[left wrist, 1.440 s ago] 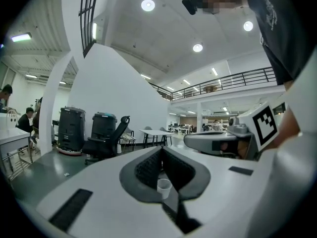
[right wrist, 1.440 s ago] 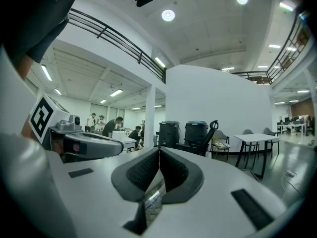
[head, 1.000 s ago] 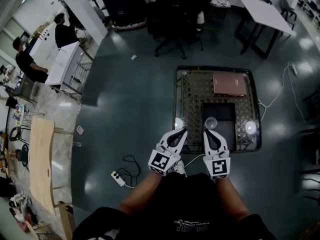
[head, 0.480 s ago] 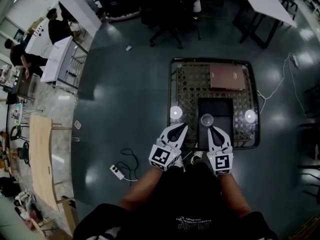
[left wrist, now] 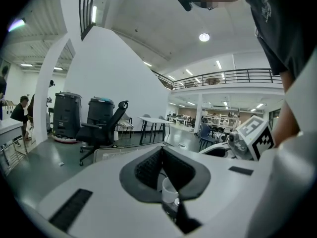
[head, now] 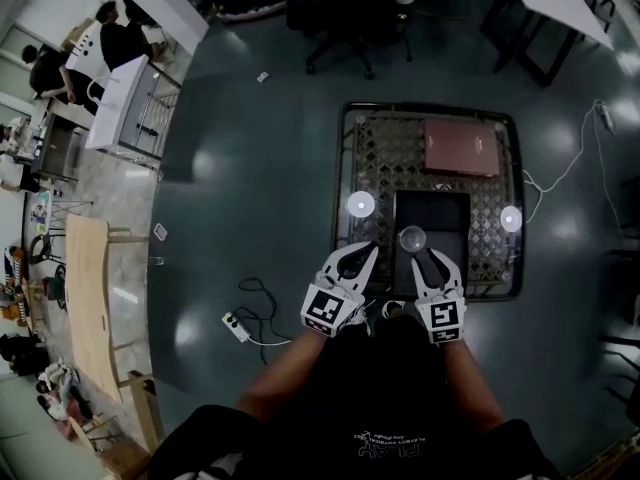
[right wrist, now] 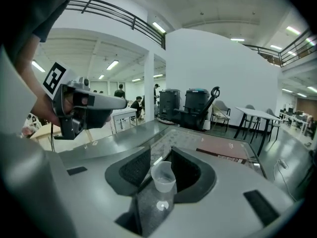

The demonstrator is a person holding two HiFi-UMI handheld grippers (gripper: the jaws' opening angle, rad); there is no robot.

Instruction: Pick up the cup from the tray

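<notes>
Cup (head: 412, 238): clear and upright, on the near part of the tray, just ahead of the right tool's tips.
Tray (head: 448, 208): dark and rectangular, on the near half of the counter, between two bright light spots (head: 360, 205) in the glass.
Counter (head: 380, 158): glass top over a lattice pattern, in a dark frame.
Right tool (head: 426, 256): jaws apart, having just been opening. In its own view the cup stands in the gap between them and the pads do not press on it. It tilts down toward the tray.
Left tool (head: 365, 251): tips together, over the counter's near left corner, left of the tray and beside the right tool. A pale shape (left wrist: 170, 190) shows low in the hollow behind its tips, too small to tell what it is.
Box (head: 460, 148): flat and reddish, on the far right part of the counter, beyond the tray and apart from it.
Floor (head: 260, 188): dark and glossy. A white power strip (head: 236, 328) with a cable lies on it, left of the person's arms.
Chair (left wrist: 101, 125): black office chair, beyond the counter.
People (head: 118, 40): two at a white desk (head: 125, 108), far off at the upper left of the head view.
</notes>
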